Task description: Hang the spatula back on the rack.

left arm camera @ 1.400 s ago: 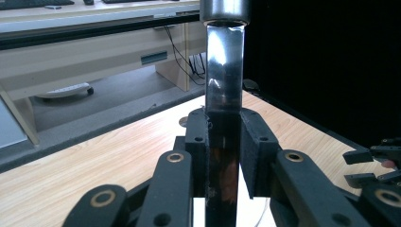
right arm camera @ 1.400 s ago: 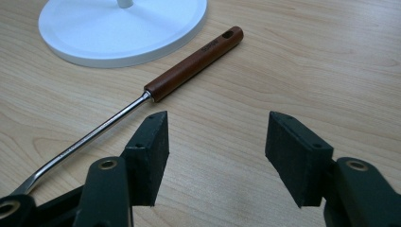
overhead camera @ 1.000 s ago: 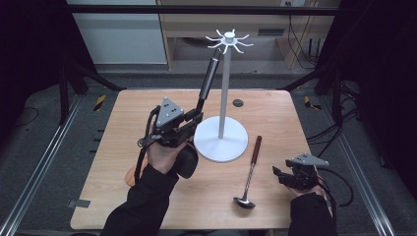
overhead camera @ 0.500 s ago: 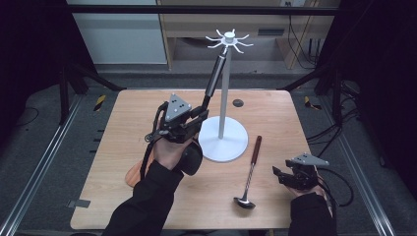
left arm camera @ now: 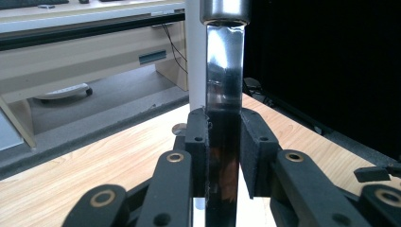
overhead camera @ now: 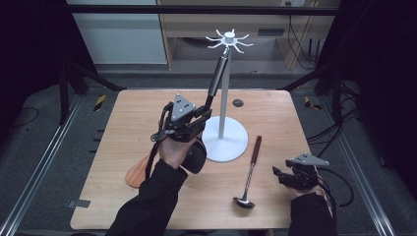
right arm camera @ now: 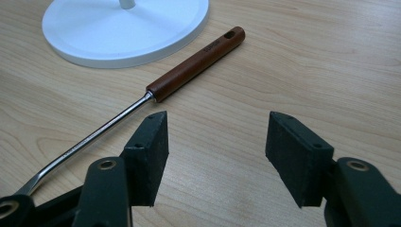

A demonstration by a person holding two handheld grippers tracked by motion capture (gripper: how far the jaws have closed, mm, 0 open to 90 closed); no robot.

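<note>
Wooden table (overhead camera: 123, 113) with dark floor all round, desk behind at 12 o'clock. Working left to right: an orange-brown spatula (overhead camera: 135, 173) lies at about 8 o'clock, half under my sleeve. My left gripper (overhead camera: 196, 114) is clamped on a dark-handled utensil (overhead camera: 217, 76), tilted up so its tip sits right by the hooks of the white rack (overhead camera: 228, 39) at 12. So I reckon I'm mid-hang; next I need to nudge the handle's end onto a hook, then let go gently. A ladle (overhead camera: 250, 173) lies at 5 o'clock. My right gripper (overhead camera: 284, 177) rests at 4, jaws apart, holding nothing.
</note>
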